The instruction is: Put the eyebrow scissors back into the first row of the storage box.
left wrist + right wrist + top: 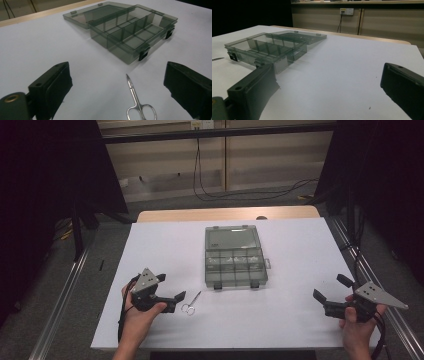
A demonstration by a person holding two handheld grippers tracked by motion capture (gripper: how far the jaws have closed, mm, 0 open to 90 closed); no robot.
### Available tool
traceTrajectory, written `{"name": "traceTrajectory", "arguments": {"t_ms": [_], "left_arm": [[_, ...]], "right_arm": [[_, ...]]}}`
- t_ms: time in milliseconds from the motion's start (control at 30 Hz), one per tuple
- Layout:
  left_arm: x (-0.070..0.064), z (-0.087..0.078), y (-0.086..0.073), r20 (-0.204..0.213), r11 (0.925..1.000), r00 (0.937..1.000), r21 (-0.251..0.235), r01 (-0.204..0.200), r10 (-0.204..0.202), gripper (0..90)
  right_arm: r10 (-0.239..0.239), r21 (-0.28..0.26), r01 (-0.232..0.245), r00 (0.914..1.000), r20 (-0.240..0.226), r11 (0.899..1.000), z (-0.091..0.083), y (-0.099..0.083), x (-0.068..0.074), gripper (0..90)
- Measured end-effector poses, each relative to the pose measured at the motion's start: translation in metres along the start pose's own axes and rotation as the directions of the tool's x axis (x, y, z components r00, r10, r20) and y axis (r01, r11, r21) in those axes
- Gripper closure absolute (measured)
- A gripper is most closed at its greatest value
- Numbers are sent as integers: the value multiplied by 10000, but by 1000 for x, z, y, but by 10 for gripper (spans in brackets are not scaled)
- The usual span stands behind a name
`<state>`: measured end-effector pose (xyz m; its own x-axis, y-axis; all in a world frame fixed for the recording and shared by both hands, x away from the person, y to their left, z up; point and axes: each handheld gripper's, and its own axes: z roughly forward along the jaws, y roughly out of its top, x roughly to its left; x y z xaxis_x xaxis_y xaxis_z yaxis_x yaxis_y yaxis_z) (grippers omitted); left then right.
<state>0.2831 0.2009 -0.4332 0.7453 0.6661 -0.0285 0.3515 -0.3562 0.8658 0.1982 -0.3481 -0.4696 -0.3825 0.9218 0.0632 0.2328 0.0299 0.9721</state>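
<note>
- Left gripper point(172, 289) is hovering with its black jaws spread wide and holding nothing, just on the near-left side of the small steel scissors point(190, 303), which are lying flat on the white table point(300, 320).
- Seen in the left gripper view, the scissors point(137, 102) are pointing their closed blades toward the clear smoky-grey plastic compartment box point(135, 35), with the finger loops nearest the jaws.
- Sitting beyond the scissors at mid-table, the box point(234, 260) is lying open, its lid folded flat at the far side.
- Right gripper point(331, 292) is waiting well to the right of the box, jaws likewise parted and empty.
- Judging by their look, the scissors are light, stiff and slippery, lying thin against the table; the shank just above the loops is looking like the surest hold.
</note>
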Motion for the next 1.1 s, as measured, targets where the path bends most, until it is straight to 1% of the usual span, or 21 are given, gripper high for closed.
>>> {"name": "traceTrajectory", "arguments": {"t_ms": [67,100,133,167,200,333,433,467,500,600,633,733,800,833,867,900,933,967,1033,1067,1100], "left_arm": [[-3,5,2,51,9999,10000,148,46,-47,121],[-4,7,3,-10,9998,9999,190,112,-112,121],[-6,8,4,-104,9992,9999,387,88,-84,155],[-7,11,5,-13,9989,9998,404,223,-223,169],[-8,13,6,21,9984,9998,537,189,-191,169],[-13,22,7,148,9927,9994,1168,288,-307,219],[-17,27,7,146,9900,9996,1395,229,-252,233],[-18,29,7,223,9886,9993,1484,273,-310,235],[-19,30,7,158,9877,9991,1522,359,-387,241],[-19,34,8,82,9815,9985,1840,523,-547,260],[-19,36,7,162,9796,9977,1911,621,-664,262],[-19,42,6,-38,9713,9987,2324,508,-514,296],[-18,45,8,-19,9608,9993,2749,370,-379,352],[-19,46,8,-94,9554,9992,2928,395,-384,377],[-19,47,9,14,9490,9989,3121,441,-468,377],[-18,47,11,46,9403,9989,3378,419,-462,394],[-19,49,11,33,9340,9971,3504,701,-761,394],[-18,49,12,167,9233,9958,3763,771,-900,398],[-20,52,13,-21,9150,9926,3874,1128,-1214,418],[-20,53,14,24,9101,9902,3944,1274,-1397,428],[-20,54,15,255,9012,9874,4128,1321,-1564,430]], "right_arm": [[85,13,-85,10000,-7,10000,0,0,0,0],[85,13,-85,10000,-7,10000,0,0,0,0],[88,-7,-88,10000,8,10000,0,0,0,0],[88,-6,-88,10000,14,10000,0,0,0,0],[88,-6,-88,10000,14,10000,0,0,0,0],[6,-36,-6,10000,-22,10000,0,0,1,0],[-39,2,39,10000,-87,10000,0,0,1,0],[12,-21,-12,10000,-68,10000,0,0,1,0],[1,-51,-2,10000,-60,10000,0,0,1,0],[6,-38,-6,10000,-84,10000,-1,0,0,0],[-3,-41,3,10000,-89,10000,-1,0,0,0],[-58,-77,58,10000,-66,10000,0,0,0,0],[-42,-74,41,9999,-111,10000,-1,0,0,0],[-62,-54,62,9999,-113,10000,0,0,0,0],[-62,-54,62,9999,-113,10000,0,0,0,0],[-89,-48,88,9999,-131,10000,0,0,0,0],[-89,-48,88,9999,-131,10000,0,0,0,0],[-60,-33,59,9999,-138,10000,0,0,1,0],[-72,-26,72,9999,-127,10000,0,0,1,1],[-68,-27,68,9999,-116,10000,0,0,1,1],[-78,-41,77,9999,-101,10000,0,0,0,1]]}}
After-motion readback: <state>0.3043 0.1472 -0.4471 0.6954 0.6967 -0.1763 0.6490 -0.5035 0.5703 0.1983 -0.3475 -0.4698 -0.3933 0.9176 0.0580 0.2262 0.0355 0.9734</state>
